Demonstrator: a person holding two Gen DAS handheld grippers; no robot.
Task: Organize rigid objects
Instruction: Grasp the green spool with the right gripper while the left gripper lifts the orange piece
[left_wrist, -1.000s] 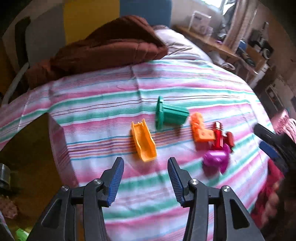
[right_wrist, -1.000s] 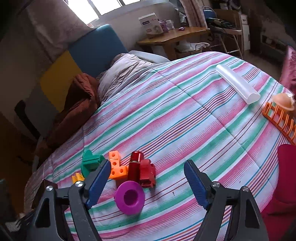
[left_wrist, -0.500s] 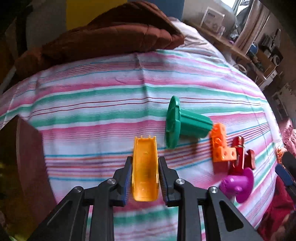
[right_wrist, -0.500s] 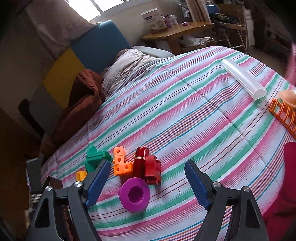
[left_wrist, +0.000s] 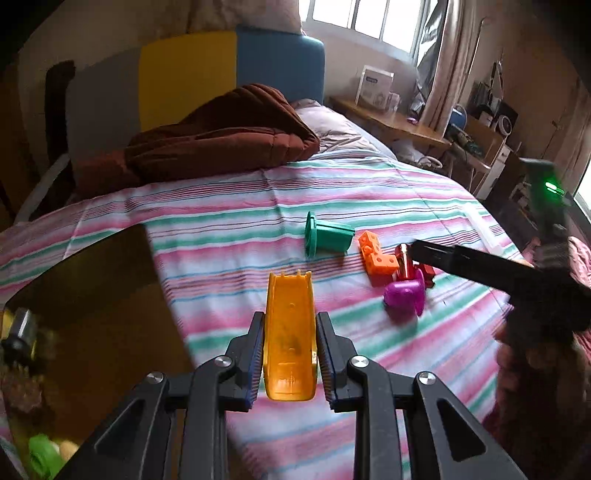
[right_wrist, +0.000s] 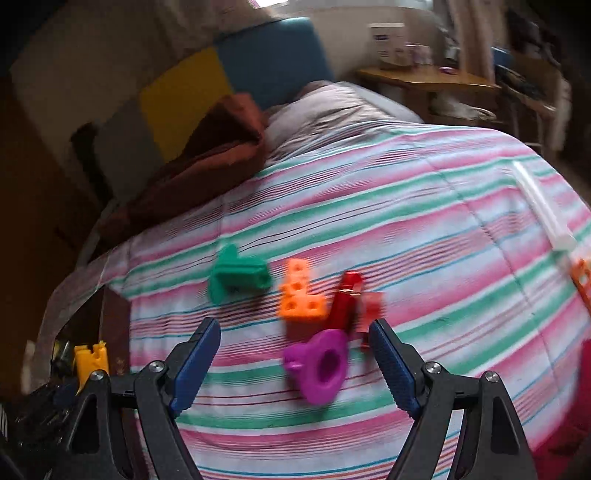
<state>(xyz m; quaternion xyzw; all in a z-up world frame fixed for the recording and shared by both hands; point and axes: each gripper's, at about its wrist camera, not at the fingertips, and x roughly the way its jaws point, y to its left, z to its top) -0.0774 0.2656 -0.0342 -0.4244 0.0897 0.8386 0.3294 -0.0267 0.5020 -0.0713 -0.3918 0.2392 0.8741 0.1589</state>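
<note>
The yellow slide piece (left_wrist: 290, 334), a smooth plastic trough with a notched far end, sits clamped between the ribbed blue pads of the left claw (left_wrist: 290, 360), over the near part of the bed's striped bedspread (left_wrist: 229, 225). Beyond it, the other toys lie on the quilted cloth: a green flanged tube (left_wrist: 327, 238) on its side, an orange L-shaped block (left_wrist: 376, 258) with holes, a glossy red cylinder (right_wrist: 343, 299) touching a red block (right_wrist: 371, 304), and a purple funnel-shaped piece (right_wrist: 319, 365) nearest the right claw (right_wrist: 295, 365). That claw hangs with its pads wide apart and nothing pressed between them; the purple piece lies on the bedspread in the gap. The cloth runs in pink, green and white bands. A rumpled brown quilt (left_wrist: 221, 136) is heaped at the head, against a padded yellow and blue headboard (left_wrist: 232, 74). A translucent white tube (right_wrist: 543, 206) lies toward the bed's right edge. A wooden table (left_wrist: 391, 122) stands under the window.
</note>
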